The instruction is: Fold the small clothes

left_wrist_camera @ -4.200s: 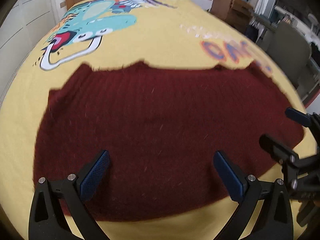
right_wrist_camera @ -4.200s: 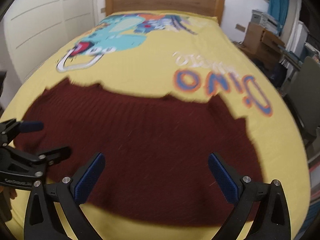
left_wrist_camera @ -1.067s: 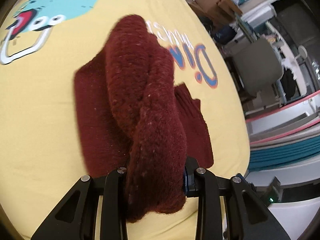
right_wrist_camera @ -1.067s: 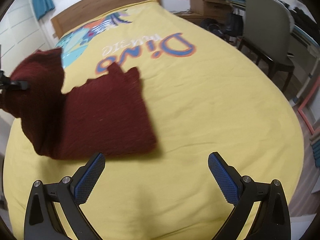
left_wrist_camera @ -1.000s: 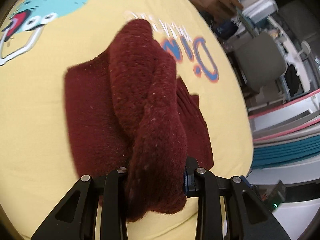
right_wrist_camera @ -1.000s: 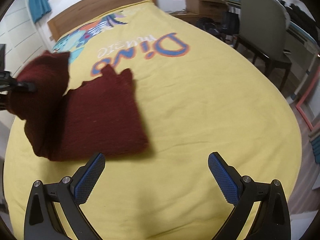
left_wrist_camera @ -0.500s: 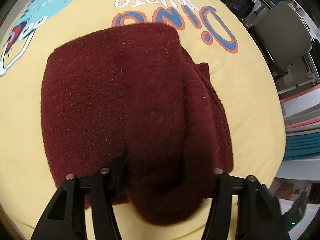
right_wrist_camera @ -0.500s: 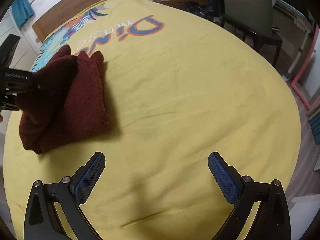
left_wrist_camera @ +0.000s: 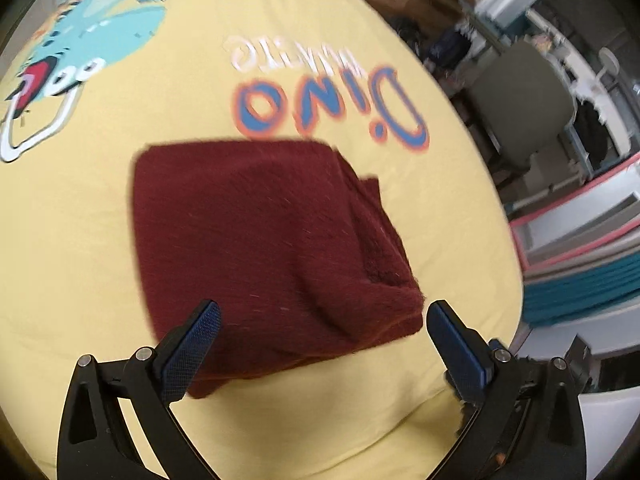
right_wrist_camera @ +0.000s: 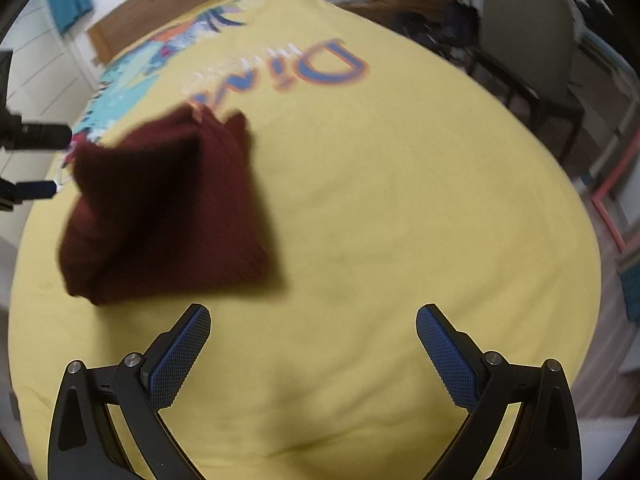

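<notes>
A dark red knitted sweater (left_wrist_camera: pixel 256 240) lies folded into a thick rectangle on the yellow bedspread (left_wrist_camera: pixel 80 240). My left gripper (left_wrist_camera: pixel 324 344) is open and empty, its fingers just above the sweater's near edge. In the right wrist view the folded sweater (right_wrist_camera: pixel 160 208) lies at the left, and my right gripper (right_wrist_camera: pixel 312 348) is open and empty over bare bedspread to the right of it. The left gripper's fingertips (right_wrist_camera: pixel 40 136) show at the left edge, spread apart beside the sweater.
The bedspread carries a "Dino" print (left_wrist_camera: pixel 332 108) and a cartoon dinosaur (left_wrist_camera: pixel 80 52). A wooden headboard (right_wrist_camera: pixel 192 0) stands at the far end. A grey chair (right_wrist_camera: pixel 524 36), boxes and shelves stand off the bed's right side. The bed edge drops off close to the sweater's right.
My left gripper carried half the sweater over and laid it down, then opened and let go. The sweater now lies folded. My right gripper stayed open and drew back.
</notes>
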`<state>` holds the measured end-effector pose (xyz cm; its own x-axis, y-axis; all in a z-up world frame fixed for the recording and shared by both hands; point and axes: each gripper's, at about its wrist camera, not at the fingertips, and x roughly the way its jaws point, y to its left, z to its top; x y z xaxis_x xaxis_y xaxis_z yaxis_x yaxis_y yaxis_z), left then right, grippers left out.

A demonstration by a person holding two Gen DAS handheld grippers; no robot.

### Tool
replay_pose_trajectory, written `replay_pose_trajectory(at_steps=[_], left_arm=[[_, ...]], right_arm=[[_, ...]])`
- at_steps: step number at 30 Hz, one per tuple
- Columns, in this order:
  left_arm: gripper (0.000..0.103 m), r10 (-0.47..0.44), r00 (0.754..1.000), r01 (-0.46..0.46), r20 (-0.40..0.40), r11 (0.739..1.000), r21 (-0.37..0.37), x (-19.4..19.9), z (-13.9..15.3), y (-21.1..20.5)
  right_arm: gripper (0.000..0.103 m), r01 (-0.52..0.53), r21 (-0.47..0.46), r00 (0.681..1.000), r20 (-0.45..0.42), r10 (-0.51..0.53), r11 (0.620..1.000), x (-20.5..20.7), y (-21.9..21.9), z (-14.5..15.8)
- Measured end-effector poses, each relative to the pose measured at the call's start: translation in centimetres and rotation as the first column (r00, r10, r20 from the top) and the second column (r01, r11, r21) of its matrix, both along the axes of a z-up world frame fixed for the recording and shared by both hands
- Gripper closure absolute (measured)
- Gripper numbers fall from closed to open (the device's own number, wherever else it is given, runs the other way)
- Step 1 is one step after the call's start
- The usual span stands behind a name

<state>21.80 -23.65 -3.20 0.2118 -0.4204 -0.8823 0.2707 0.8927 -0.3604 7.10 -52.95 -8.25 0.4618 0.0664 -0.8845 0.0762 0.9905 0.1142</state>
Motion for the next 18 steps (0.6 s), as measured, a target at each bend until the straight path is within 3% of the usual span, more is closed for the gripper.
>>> replay_pose_trajectory(at_steps=[4, 8, 9, 11, 13, 18], left_arm=[[0.001, 0.093, 0.995, -0.094, 0.026, 0.995, 0.020, -0.2, 0.3, 3.7], [0.001, 0.095, 0.994, -0.097, 0.047, 0.994, 0.042, -0.9, 0.0, 5.8], [0.001, 0.096, 0.994, -0.099, 0.057, 0.994, 0.046, -1.2, -0.2, 6.3], [0.001, 0.102, 0.993, -0.104, 0.054, 0.994, 0.036, -1.8, -1.0, 7.0], [0.001, 0.113, 0.993, -0.113, 0.034, 0.994, 0.007, -2.1, -1.6, 8.2], [0.001, 0.140, 0.990, -0.139, 0.023, 0.990, -0.004, -3.0, -2.0, 10.7]], right_arm=[[0.000, -0.055, 0.026, 0.998, 0.004, 0.055, 0.998, 4.6, 1.6, 3.8], [0.000, -0.122, 0.093, 0.992, -0.016, 0.124, 0.988, 10.0, 4.3, 6.4], [0.000, -0.122, 0.093, 0.992, -0.016, 0.124, 0.988, 10.0, 4.3, 6.4], [0.000, -0.214, 0.065, 0.969, -0.113, 0.220, 0.975, 14.0, 8.2, 6.2], [0.001, -0.237, 0.066, 0.961, -0.130, 0.244, 0.969, 14.6, 9.1, 5.9], [0.009, -0.351, 0.060, 0.893, -0.278, 0.354, 0.934, 17.7, 15.5, 2.5]])
